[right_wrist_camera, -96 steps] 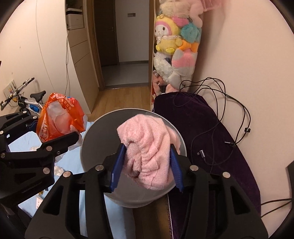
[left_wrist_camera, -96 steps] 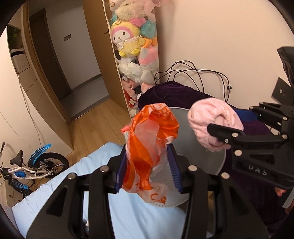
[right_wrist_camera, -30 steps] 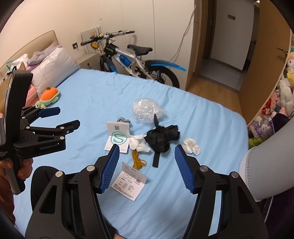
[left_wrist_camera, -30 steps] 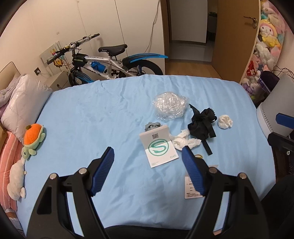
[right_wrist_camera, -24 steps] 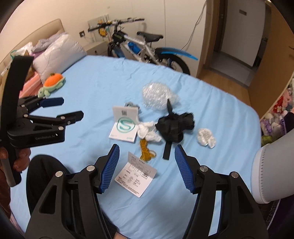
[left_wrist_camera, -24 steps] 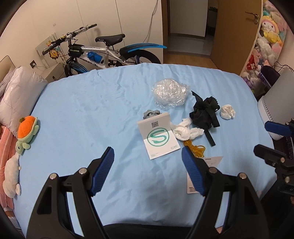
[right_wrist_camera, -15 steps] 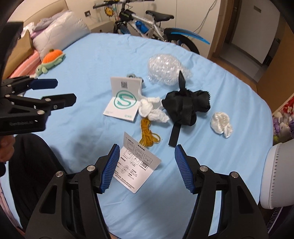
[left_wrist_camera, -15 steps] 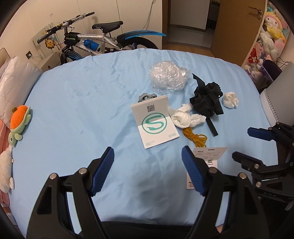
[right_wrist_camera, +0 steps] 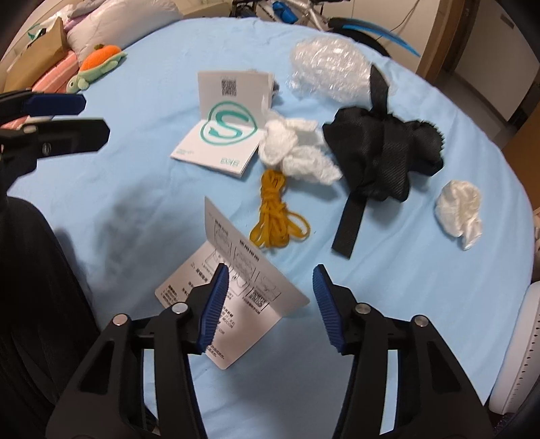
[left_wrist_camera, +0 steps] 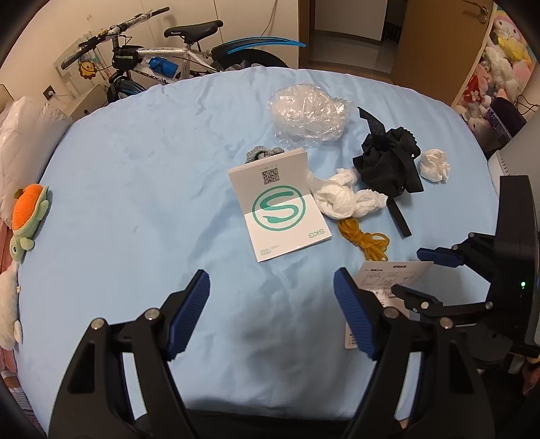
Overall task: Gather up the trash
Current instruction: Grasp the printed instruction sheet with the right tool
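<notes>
Between the right gripper [right_wrist_camera: 268,297] fingers lies a folded leaflet [right_wrist_camera: 236,304], ungripped.

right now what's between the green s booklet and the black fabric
A crumpled white tissue lies between the booklet and the black fabric, touching both. The right wrist view shows it best.

Bed [left_wrist_camera: 141,189]: blue sheet, fills the foreground
Bicycle [left_wrist_camera: 175,64]: against the white wall beyond the bed
Doorway [left_wrist_camera: 347,30]: open, wooden door
Shelf [left_wrist_camera: 499,64]: plush toys, right
</notes>
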### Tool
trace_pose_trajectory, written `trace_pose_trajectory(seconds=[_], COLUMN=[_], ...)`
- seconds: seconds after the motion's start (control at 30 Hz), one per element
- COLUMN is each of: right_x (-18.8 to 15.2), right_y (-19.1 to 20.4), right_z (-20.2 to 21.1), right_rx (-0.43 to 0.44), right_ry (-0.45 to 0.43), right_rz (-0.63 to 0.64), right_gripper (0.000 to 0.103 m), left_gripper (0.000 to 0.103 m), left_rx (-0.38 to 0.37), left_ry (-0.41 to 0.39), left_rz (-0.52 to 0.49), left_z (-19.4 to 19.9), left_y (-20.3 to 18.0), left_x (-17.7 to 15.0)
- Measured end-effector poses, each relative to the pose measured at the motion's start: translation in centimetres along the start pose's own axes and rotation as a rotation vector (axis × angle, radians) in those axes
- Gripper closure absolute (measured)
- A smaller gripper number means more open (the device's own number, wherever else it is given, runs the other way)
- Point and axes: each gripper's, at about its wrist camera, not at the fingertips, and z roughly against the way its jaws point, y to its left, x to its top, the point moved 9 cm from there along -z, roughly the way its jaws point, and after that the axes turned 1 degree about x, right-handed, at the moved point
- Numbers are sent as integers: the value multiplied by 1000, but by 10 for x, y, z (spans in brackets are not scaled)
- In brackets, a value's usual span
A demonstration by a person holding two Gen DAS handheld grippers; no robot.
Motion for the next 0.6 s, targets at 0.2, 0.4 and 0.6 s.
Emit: trace_pose_trajectory(seconds=[0.2,0.4,0.6], right_x=[-9,-7,0], right_y=[18,29,29], right_z=[-7,0,17], right_rx=[85,100,73], right_ry=[39,21,-18], right_rz=[36,57,67], right_gripper=[88,102,103], left_gripper=[27,27,27], left_rx=[-2,-5,0], left_ry=[13,11,-1], left_rz=[6,0,1], left_z=[-6,-6,-5], left_y=[-1,-3,2], left_x=[-1,-1,3])
